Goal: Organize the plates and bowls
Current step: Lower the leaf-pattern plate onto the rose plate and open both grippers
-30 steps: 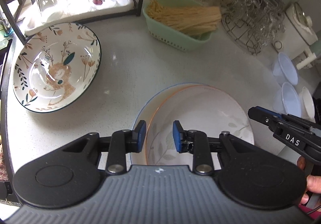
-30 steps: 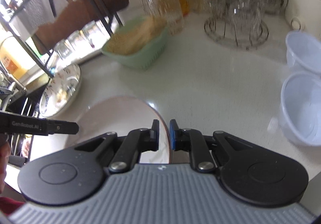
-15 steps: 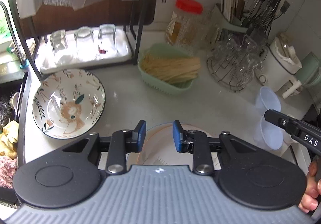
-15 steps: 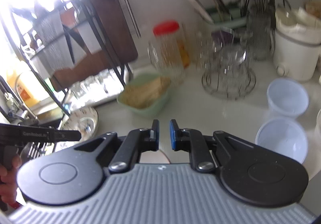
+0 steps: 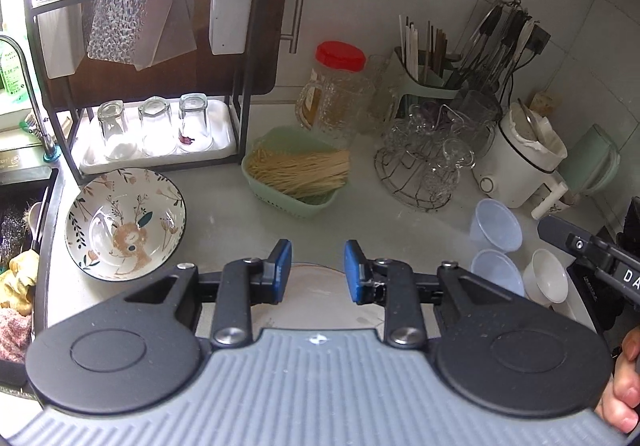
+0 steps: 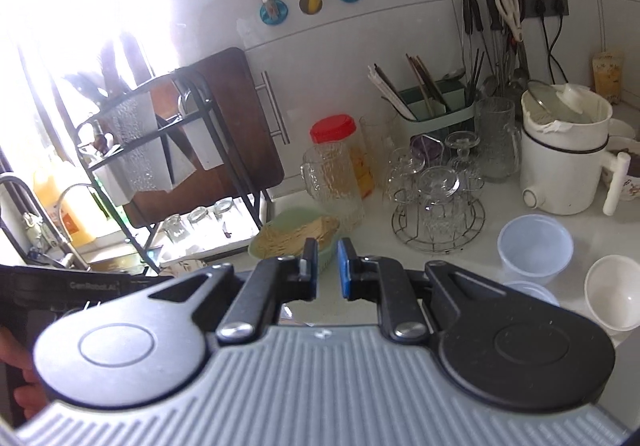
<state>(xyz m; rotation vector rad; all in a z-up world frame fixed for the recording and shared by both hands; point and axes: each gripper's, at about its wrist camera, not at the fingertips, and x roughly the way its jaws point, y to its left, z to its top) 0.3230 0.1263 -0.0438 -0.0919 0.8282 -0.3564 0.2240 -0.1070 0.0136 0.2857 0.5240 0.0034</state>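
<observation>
A white plate with an orange rim [image 5: 316, 288] lies on the counter just below my left gripper [image 5: 316, 266]. The body hides most of the plate. The left jaws stand a little apart, with bare counter showing in the gap. A floral bowl with a deer picture [image 5: 124, 224] sits to the left by the rack. My right gripper [image 6: 328, 272] hovers above the counter with its pads nearly together and nothing between them. Its tip shows at the right edge of the left wrist view [image 5: 550, 228]. A small white bowl [image 6: 614, 292] stands at the right.
Two clear plastic tubs [image 5: 496, 226] [image 5: 498, 272] stand beside the white bowl. A green basket of noodles [image 5: 298, 174], a wire stand of glasses [image 5: 424, 166], a white kettle [image 5: 524, 162] and a red-lidded jar [image 5: 340, 86] line the back. A black rack with upturned glasses [image 5: 154, 126] and the sink are at the left.
Both grippers have risen and tipped upward. The plate has slid down under the fingers in both views, and the wall, rack and utensils have come into view.
</observation>
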